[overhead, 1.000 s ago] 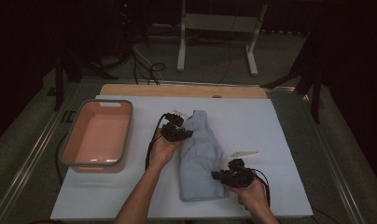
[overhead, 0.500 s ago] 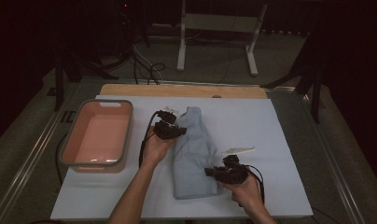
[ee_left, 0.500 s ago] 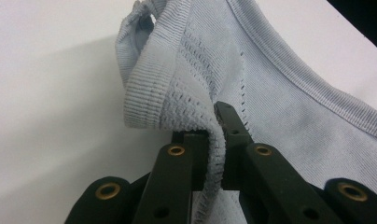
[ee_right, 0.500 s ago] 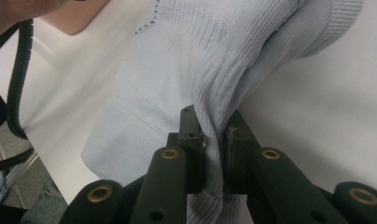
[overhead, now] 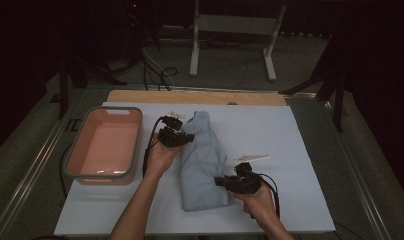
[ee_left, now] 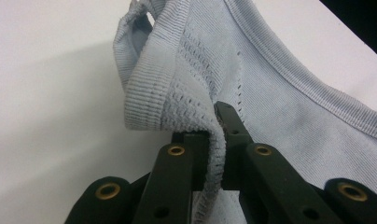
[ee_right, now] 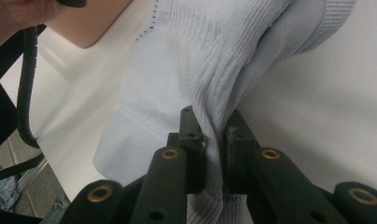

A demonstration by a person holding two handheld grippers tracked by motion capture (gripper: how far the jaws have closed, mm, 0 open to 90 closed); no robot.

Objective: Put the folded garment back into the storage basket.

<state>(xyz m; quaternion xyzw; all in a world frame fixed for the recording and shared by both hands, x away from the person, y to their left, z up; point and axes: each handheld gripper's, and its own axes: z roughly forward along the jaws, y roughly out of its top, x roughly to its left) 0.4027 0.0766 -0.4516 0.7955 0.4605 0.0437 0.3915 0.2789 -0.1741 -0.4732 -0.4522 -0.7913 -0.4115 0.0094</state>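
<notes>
A light blue knit garment (overhead: 202, 162) lies folded lengthwise on the white table cover. My left gripper (overhead: 185, 137) is shut on its left edge near the far end; in the left gripper view the ribbed hem (ee_left: 149, 100) is pinched between the black jaws of this gripper (ee_left: 214, 140). My right gripper (overhead: 221, 181) is shut on the garment's right edge near its near end; in the right gripper view a fold of the blue knit (ee_right: 214, 70) runs down between the jaws of that gripper (ee_right: 213, 133).
A pink tub with a grey rim (overhead: 104, 145) stands at the left of the white cover (overhead: 300, 145). A wooden strip (overhead: 200, 96) runs along the far edge. Beyond the table are cables and a white stand (overhead: 230, 45) on the floor.
Both hands have dragged the garment a little to the left across the cover. The left hand has also lifted slightly. Both grips on the cloth are unchanged.
</notes>
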